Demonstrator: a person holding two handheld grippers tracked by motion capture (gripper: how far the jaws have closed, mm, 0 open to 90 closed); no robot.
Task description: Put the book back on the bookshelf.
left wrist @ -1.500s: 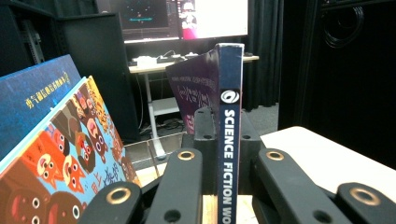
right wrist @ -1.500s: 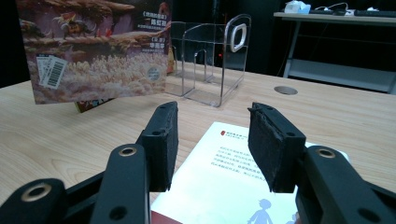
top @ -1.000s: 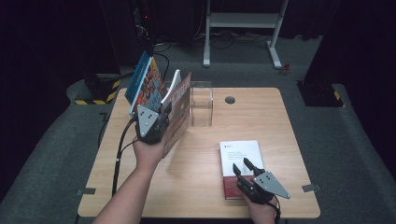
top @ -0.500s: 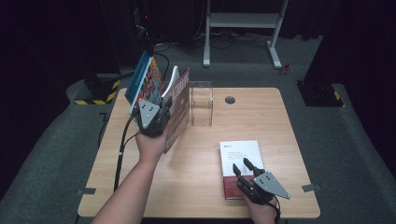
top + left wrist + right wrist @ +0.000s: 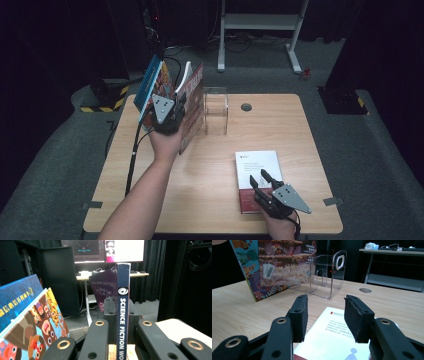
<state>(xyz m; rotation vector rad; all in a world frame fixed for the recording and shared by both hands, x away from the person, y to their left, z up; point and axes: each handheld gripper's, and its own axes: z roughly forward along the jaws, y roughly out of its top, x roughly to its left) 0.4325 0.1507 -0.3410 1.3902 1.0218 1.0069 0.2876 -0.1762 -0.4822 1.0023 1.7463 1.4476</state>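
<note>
Left hand-held gripper (image 5: 176,107), shifted toward the clear stand (image 5: 216,111), jaws clamped on upright book (image 5: 123,312).

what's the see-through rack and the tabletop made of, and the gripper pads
Rack: clear acrylic or similar plastic by the look; see-through, with glossy edges. Tabletop: light wood-grain surface, probably laminate, matte with printed-looking grain. Right gripper pads: black, rough, seemingly foam or rubber.

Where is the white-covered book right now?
In the high view the white-covered book lies flat on the table's near right part, under the open right gripper, well short of the clear acrylic holder.
</note>
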